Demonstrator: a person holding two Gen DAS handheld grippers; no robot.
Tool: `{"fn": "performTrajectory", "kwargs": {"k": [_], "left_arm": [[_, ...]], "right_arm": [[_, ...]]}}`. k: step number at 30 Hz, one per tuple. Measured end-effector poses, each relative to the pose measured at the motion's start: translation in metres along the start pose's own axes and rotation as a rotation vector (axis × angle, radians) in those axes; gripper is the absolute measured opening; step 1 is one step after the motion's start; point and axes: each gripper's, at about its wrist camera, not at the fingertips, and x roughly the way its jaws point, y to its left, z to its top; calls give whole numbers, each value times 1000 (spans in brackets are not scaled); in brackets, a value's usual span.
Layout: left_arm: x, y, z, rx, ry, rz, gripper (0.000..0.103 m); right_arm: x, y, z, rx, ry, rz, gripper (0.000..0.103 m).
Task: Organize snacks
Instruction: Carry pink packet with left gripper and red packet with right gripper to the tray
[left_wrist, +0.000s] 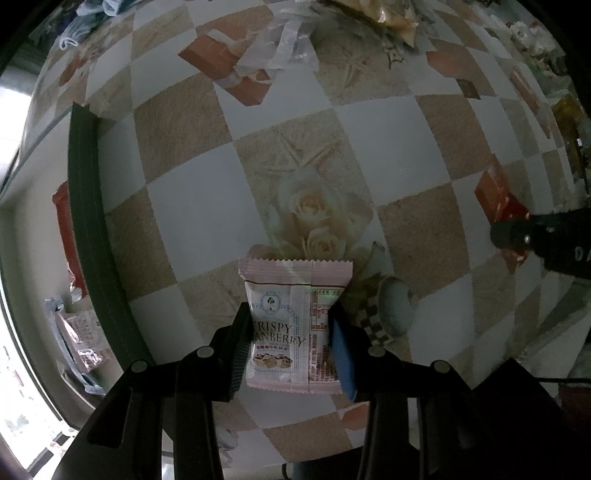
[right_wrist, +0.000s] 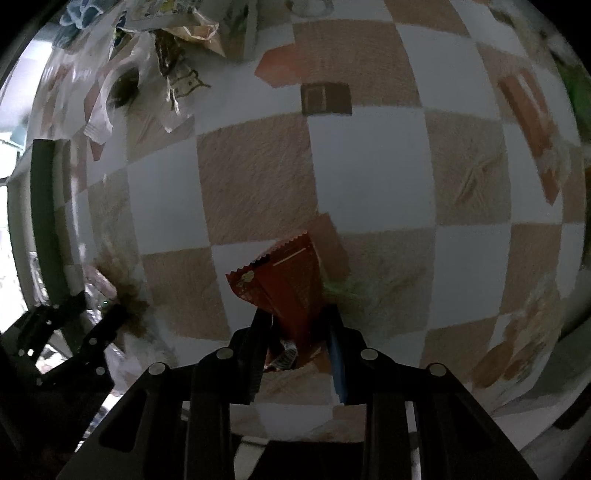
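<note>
I read this as the carrying step: both of my grippers hold a snack above the bench (left_wrist: 388, 122), which wears a checked cloth printed with roses, and neither packet has been set down yet. To my left a dark green box rim (left_wrist: 86, 221) marks what I take to be the container, with a red packet (left_wrist: 62, 236) and some pale ones (left_wrist: 83, 339) already lying beyond it. The next move, as I judge it, calls for bringing each load over that rim and letting go low enough that it drops flat inside. Loose wrappers (left_wrist: 273, 44) and other bags lie along the far edge, well apart from my path. The left gripper (left_wrist: 290, 332) points down, clenched on the sides of a pink cranberry packet (left_wrist: 291, 314) that hangs clear of the cloth. The right gripper (right_wrist: 295, 332) pinches a red snack packet (right_wrist: 284, 280), crumpling its lower end.
</note>
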Motion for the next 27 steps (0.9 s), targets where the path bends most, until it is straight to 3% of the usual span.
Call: {"fn": "performTrajectory", "kwargs": {"k": [13, 27], "left_arm": [[-38, 20, -6, -9, -96, -16, 44], [-66, 70, -31, -111, -164, -10, 44]], "right_arm": [[-16, 27, -8, -28, -20, 27, 31], [-34, 65, -10, -93, -52, 17, 31]]}}
